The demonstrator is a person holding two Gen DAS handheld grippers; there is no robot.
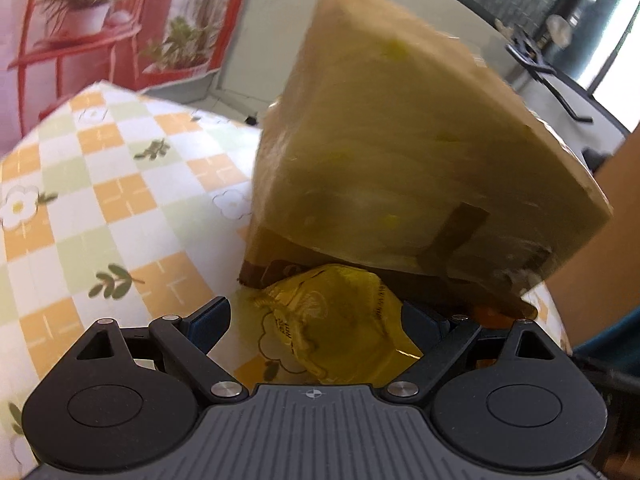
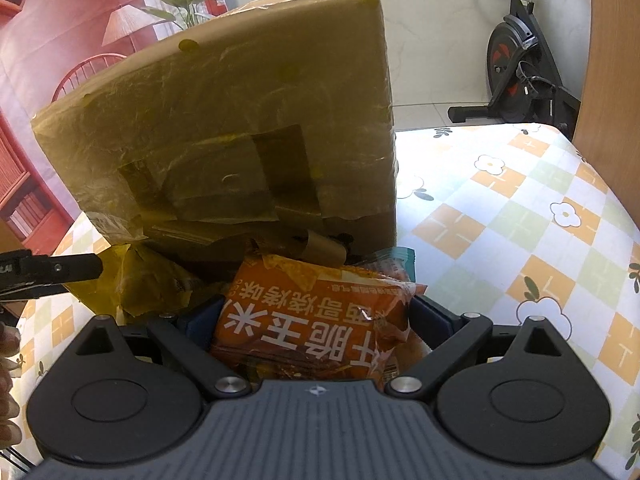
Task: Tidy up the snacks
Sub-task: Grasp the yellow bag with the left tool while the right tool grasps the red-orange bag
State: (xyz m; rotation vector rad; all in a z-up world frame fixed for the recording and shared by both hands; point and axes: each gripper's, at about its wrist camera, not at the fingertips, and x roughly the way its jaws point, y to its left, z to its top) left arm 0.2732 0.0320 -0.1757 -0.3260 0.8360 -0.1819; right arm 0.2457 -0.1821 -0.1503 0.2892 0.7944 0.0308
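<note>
Cardboard box, brown, wrapped in wrinkled yellowish tape, standing on the desk with its open side toward both cameras; a desk cloth of orange, green and white checks with flower prints lies under it.

Right hand-held gripper: jaws clamped on an orange snack packet printed with white characters. The packet's far end lies at the mouth of the box, over a teal-edged packet just behind it.

Left hand-held gripper: blue-padded jaws stand on either side of a yellow translucent packet; the right pad touches it, and a narrow gap shows by the left pad, so whether the grip is closed cannot be told. The yellow packet's far end sits beneath the lower edge of the box, which appears blurred in the left wrist view.

Left gripper tip also shows at the left edge of the right wrist view, beside crumpled yellow wrap.

Exercise bike stands on the floor far right.
</note>
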